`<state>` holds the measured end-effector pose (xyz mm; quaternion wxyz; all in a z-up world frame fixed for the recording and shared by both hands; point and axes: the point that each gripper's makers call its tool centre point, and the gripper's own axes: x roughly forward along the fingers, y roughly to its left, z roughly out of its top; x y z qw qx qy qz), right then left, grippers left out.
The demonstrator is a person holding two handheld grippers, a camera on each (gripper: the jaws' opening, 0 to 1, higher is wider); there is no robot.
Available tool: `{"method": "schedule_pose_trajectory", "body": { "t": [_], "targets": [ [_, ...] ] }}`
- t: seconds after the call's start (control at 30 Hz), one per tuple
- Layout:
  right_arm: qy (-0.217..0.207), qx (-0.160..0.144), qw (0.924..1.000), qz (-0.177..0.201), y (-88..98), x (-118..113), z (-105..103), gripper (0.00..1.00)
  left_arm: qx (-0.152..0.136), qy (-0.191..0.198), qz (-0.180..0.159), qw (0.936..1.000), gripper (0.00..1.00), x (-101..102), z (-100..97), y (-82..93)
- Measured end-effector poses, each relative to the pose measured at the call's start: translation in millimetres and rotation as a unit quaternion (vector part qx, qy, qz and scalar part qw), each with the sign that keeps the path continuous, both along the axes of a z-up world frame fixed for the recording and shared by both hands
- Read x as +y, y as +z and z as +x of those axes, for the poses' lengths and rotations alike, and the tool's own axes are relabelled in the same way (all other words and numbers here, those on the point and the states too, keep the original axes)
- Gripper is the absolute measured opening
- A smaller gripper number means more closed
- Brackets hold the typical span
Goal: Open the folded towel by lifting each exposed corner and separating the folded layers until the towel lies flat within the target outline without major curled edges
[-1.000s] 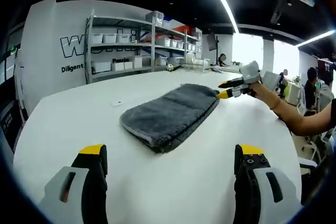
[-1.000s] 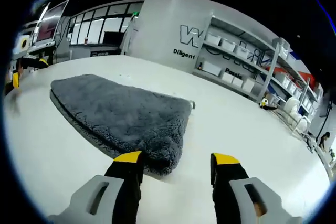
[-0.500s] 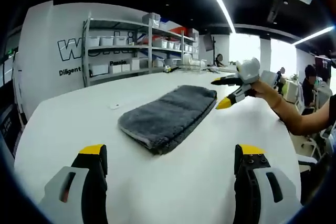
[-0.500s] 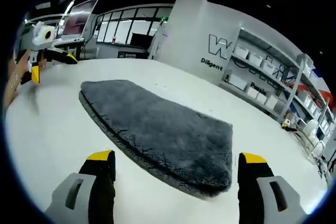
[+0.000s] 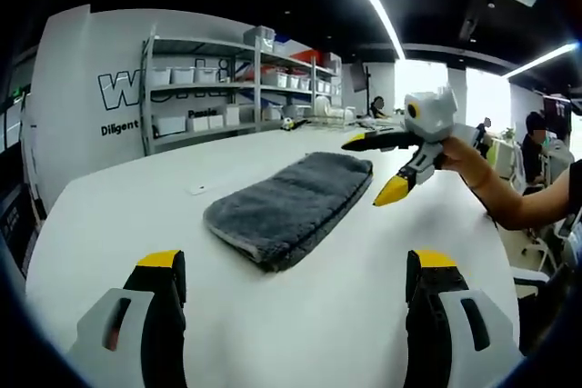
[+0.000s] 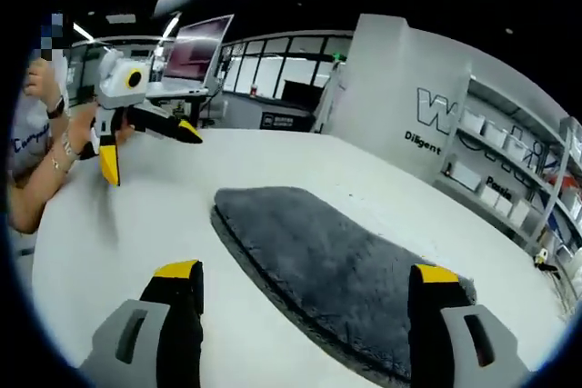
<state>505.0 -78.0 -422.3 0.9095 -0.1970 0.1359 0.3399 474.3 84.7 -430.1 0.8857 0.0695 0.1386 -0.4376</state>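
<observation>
While a metal shelving rack with white bins stands along the far wall, with its lettered white panel, people sit at desks on the far right, and a monitor stands beyond the worktop in the right gripper view. Nothing lies between either gripper and the cloth. The grey folded towel lies on the white worktop, near its middle, still folded in layers. The left gripper hangs above the near edge of the worktop, its yellow-tipped fingers wide apart, the towel ahead and well clear of them. The right gripper hangs in the air just right of the towel's far end, fingers spread and empty, held by a hand. The towel's long axis runs from near left to far right, its thick folded end nearest the left gripper.
</observation>
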Motion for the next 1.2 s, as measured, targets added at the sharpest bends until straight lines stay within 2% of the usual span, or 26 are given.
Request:
{"method": "schedule_pose_trajectory", "body": {
  "t": [0.13,0.2,0.3,0.43,0.53,0.6,0.83,0.93,1.0,1.2],
  "targets": [
    [0.033,-0.005,0.9994,-0.006,7.6,33.0,-0.8,0.86,0.0,-0.002,0.0,1.0,1.0,-0.2,-0.5,0.3],
    [0.053,0.009,0.9983,-0.023,3.7,48.0,-4.8,0.84,-0.001,-0.002,-0.002,1.0,1.0,-0.1,-0.7,1.2],
    [0.07,0.008,0.997,-0.031,2.7,69.0,-6.6,0.81,-0.003,-0.002,-0.001,1.0,1.0,0.3,-0.9,1.7],
    [0.088,0.013,0.9951,-0.043,-3.2,90.7,-4.9,0.7,-0.003,-0.003,0.0,1.0,1.0,0.5,-0.7,1.6],
    [0.094,0.022,0.9938,-0.055,-11.0,100.9,-1.6,0.67,-0.003,-0.005,0.003,1.0,1.0,-0.2,-1.4,1.1],
    [0.102,0.02,0.9925,-0.064,-14.4,106.9,-0.9,0.6,-0.004,-0.007,0.004,1.0,1.0,-0.7,-1.9,1.2],
    [0.113,0.03,0.9908,-0.069,-21.8,127.5,3.8,0.45,-0.005,-0.006,0.002,1.0,1.0,0.4,-0.7,3.2],
    [0.117,0.029,0.9901,-0.073,-24.4,138.6,5.2,0.34,-0.006,-0.007,0.002,1.0,1.0,0.2,-1.6,3.5],
    [0.114,0.039,0.9893,-0.082,-29.8,142.4,6.3,0.33,-0.008,-0.008,0.002,0.9999,1.0,0.2,-1.9,3.8],
    [0.106,0.039,0.9884,-0.102,-37.9,149.8,11.0,0.24,-0.01,-0.016,0.02,0.9996,1.0,-1.6,-5.7,-0.1]
  ]
}}
